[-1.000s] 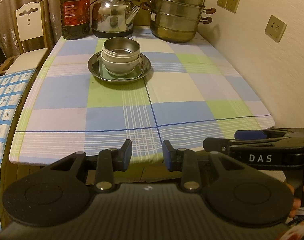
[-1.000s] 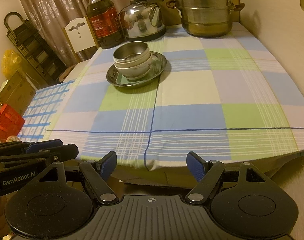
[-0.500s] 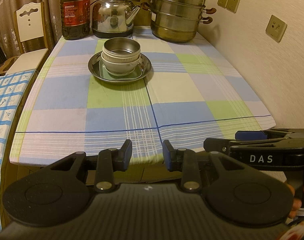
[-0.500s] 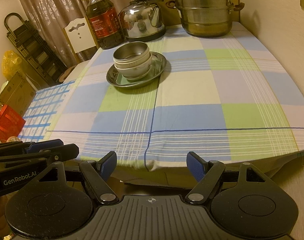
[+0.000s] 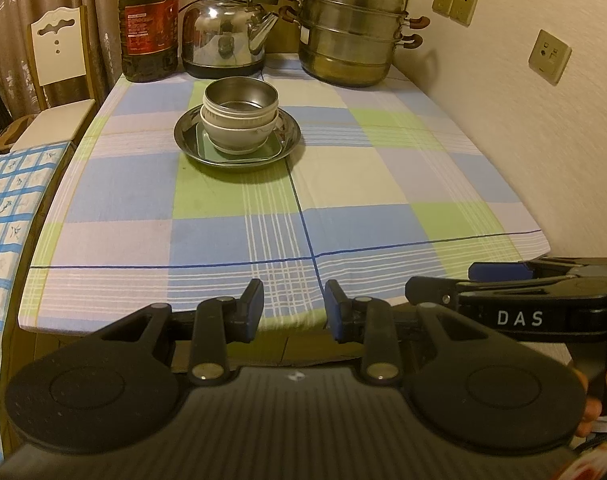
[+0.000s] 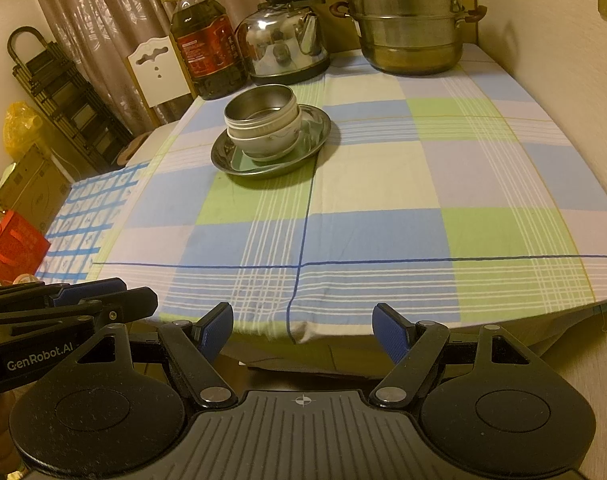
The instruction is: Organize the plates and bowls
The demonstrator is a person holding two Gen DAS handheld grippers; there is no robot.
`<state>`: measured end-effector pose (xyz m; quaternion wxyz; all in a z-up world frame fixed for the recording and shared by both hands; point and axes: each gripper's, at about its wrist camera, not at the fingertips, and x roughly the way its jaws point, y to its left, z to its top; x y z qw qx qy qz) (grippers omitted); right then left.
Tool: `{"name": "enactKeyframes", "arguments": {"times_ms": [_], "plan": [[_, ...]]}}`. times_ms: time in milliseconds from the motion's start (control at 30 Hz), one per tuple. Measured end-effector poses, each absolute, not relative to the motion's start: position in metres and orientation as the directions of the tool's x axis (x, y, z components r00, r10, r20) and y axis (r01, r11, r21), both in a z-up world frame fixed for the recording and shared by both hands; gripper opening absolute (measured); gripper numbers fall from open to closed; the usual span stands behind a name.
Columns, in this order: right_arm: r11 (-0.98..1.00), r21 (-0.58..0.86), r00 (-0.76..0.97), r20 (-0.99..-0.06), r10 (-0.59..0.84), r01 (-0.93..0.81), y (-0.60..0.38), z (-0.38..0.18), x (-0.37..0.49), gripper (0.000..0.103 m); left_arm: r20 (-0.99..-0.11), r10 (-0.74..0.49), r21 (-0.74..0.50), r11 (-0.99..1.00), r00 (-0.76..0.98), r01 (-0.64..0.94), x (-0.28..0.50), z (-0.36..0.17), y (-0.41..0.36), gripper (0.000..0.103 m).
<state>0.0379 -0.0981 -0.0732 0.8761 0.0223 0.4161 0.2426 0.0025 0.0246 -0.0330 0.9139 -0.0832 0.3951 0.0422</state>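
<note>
A steel bowl sits on top of two nested white bowls. These stand on a pale green square plate, which lies in a round steel plate. The stack is left of centre toward the back of the checked tablecloth. The right wrist view shows the same steel bowl and steel plate. My left gripper hovers before the near table edge, jaws narrowly apart and empty. My right gripper is beside it, wide open and empty. Both are far from the stack.
An oil bottle, a steel kettle and a stacked steamer pot line the table's back edge. The wall with sockets runs along the right. A white chair and a blue checked cloth are at the left.
</note>
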Motion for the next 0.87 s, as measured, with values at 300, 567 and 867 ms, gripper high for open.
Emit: {"name": "enactKeyframes", "arguments": {"times_ms": [300,567,867], "plan": [[0.881,0.241,0.536,-0.718,0.444,-0.406,-0.0982,-0.0731,0.0376,0.077,-0.729,0.012,-0.119,0.983,0.684,-0.143,0.0022,-0.0332,0.0244,0.029],[0.881,0.242,0.536,-0.718,0.444,-0.406,-0.0985,-0.0732,0.0375,0.077,-0.726,0.011,-0.122,0.982,0.688,-0.145,0.0011,-0.0331,0.0248,0.029],[0.881,0.243,0.537,-0.717,0.445,-0.406,-0.0998,-0.0727,0.0373,0.077,-0.715,0.032,-0.112,0.981,0.698,-0.160,0.0026,-0.0298,0.0213,0.030]]}}
